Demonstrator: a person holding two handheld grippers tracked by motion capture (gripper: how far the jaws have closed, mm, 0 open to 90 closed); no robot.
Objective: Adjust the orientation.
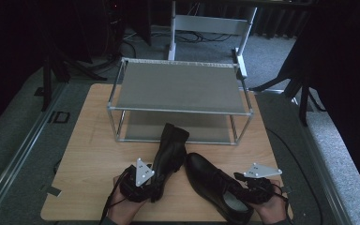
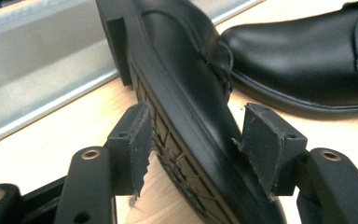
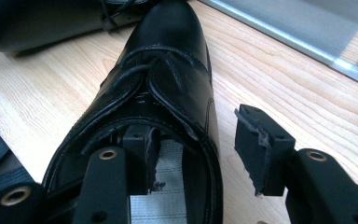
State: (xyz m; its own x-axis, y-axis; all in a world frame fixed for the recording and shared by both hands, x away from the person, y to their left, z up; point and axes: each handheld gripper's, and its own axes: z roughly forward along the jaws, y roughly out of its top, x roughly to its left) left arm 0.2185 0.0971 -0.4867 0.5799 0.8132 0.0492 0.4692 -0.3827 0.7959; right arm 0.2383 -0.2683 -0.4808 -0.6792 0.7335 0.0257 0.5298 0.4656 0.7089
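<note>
Left gripper view looks along the left gripper (image 2: 193,140), whose jaws stand about half open astride the sole edge of the shoe lying on its side (image 2: 186,93). The frayed pads (image 2: 140,140) flank the tread and the upper with a sliver of gap on each side, so I read this as no grip, the shoe merely between them. That shoe runs straight away from the gripper, toe end nearest and heel block farthest, pointing at the metal shoe rack (image 2: 37,74).

In the high view the same shoe (image 1: 171,152) stretches from the left gripper (image 1: 143,185) toward the lower shelf of the rack (image 1: 180,110), its long axis nearly square to the rack's front rail.

Right gripper view shows the right gripper (image 3: 200,154) also about half open, one jaw down inside the mouth of the upright shoe (image 3: 168,70) and the other outside its wall, neither pad pressing. This shoe's toe points away and, in the high view, slants toward the first shoe, so the upright shoe (image 1: 215,185) lies skewed to the rack while the right gripper (image 1: 258,190) sits at its heel end.

My judgement: each hand is nearest its own shoe, and the tipped one is already aimed at the shelf, whereas the upright one needs turning.
</note>
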